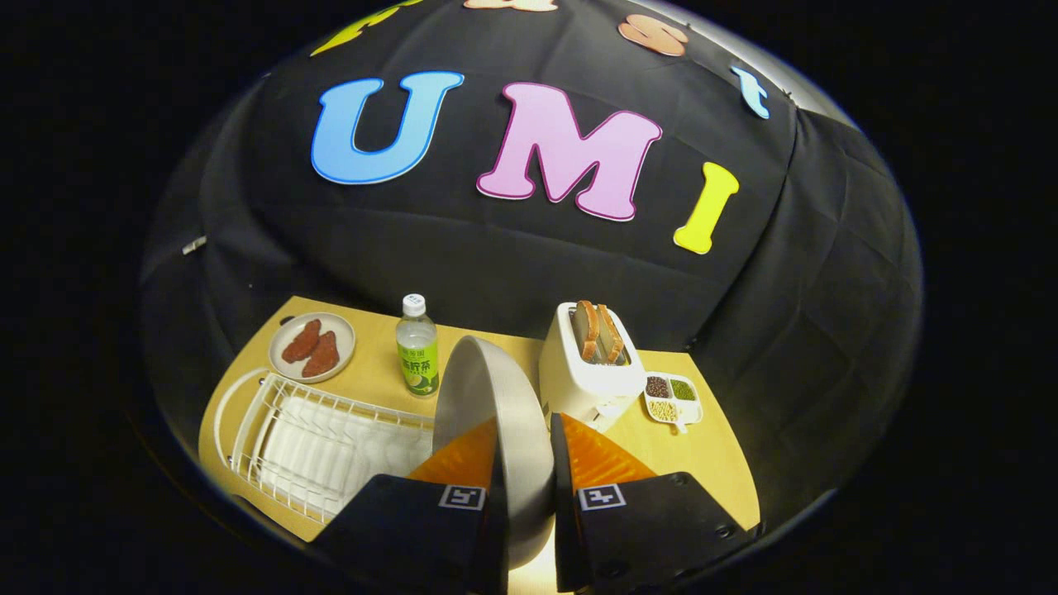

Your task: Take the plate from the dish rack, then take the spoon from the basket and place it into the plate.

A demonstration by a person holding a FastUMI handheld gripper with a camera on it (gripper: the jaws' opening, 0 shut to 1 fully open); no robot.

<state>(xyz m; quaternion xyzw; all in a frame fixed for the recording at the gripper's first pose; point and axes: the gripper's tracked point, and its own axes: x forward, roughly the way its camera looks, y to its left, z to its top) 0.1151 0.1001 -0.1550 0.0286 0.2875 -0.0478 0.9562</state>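
Claw (525, 463) clamped on a plate (488, 388): both fingers (467, 459) press on it, one on each face, the plate held on edge and standing up between them. The plate is pale grey and its upper rim rises well ahead of the fingertips, its rim tilted a little toward the dish rack.

Dish rack (281, 430) of white wire sits on the tabletop (702, 463) beside the plate, on the side away from the toaster. It rests in a white tray. Whether the plate's lower edge touches the rack cannot be told; the fingers hide it.

Beyond the rack, a small dish (312, 347) with two reddish-brown pieces of food on it. Near it, a clear bottle (417, 347) with a white cap and green label stands upright, just behind the plate's rim.

On the other side of the plate, a white toaster (579, 380) with two slices of bread (598, 330) standing in its slots. Just beside the toaster, a small divided tray (674, 397) with grains or beans in its compartments.
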